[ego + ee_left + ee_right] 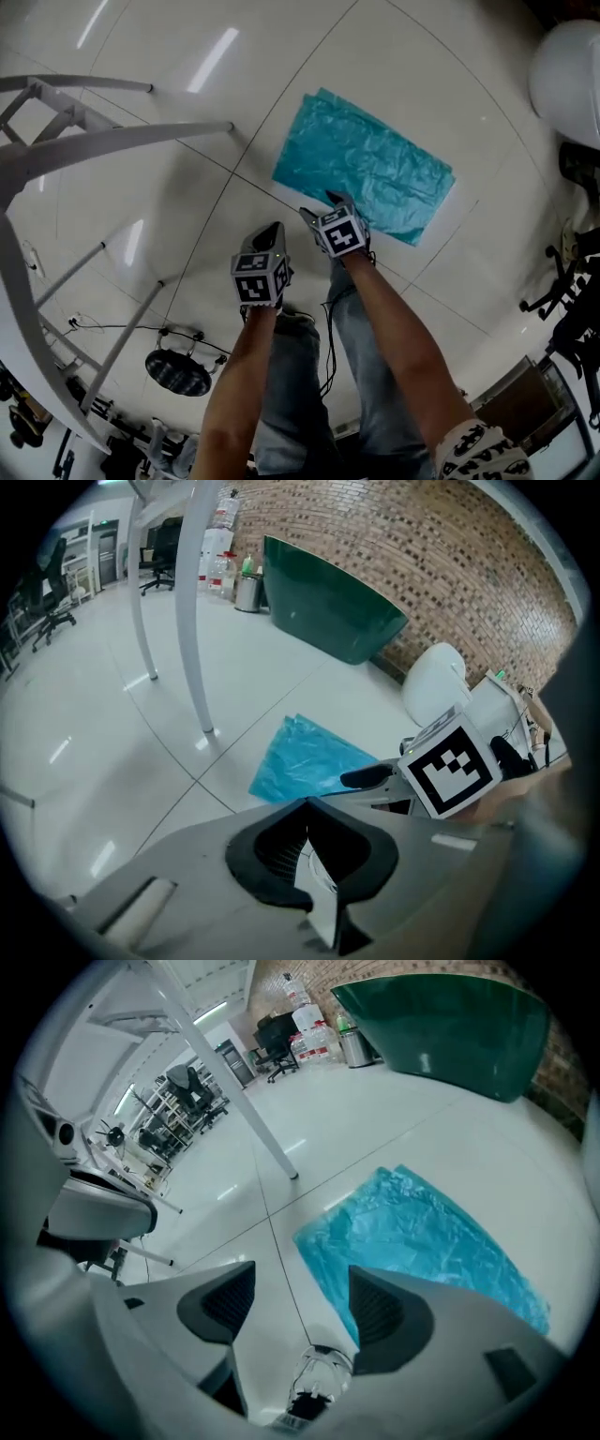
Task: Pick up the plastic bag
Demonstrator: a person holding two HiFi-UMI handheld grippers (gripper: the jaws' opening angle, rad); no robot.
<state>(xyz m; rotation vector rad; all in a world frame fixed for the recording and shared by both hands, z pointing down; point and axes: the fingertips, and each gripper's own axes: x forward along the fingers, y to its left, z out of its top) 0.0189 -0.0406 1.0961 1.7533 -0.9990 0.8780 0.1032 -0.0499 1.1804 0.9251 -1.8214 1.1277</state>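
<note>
The teal plastic bag point(366, 169) lies flat on the pale tiled floor, and also shows as the bag point(305, 761) and the bag point(431, 1241) in the two gripper views. My right gripper point(323, 208) hangs above the bag's near edge, apart from it. Its jaws stand open, and the right gripper point(300, 1307) has only floor between its pads. Left of it and further from the bag is my left gripper point(272, 232). In its own view the left gripper point(307, 808) has its dark pads together and holds nothing. The right gripper's marker cube point(450, 766) shows there too.
White table legs point(112, 141) slant across the left. A white rounded object point(567, 75) sits at the top right, with office chairs point(562, 281) below it. A dark green tub point(328, 611) stands by the brick wall. A round floor fan point(178, 372) lies near my legs.
</note>
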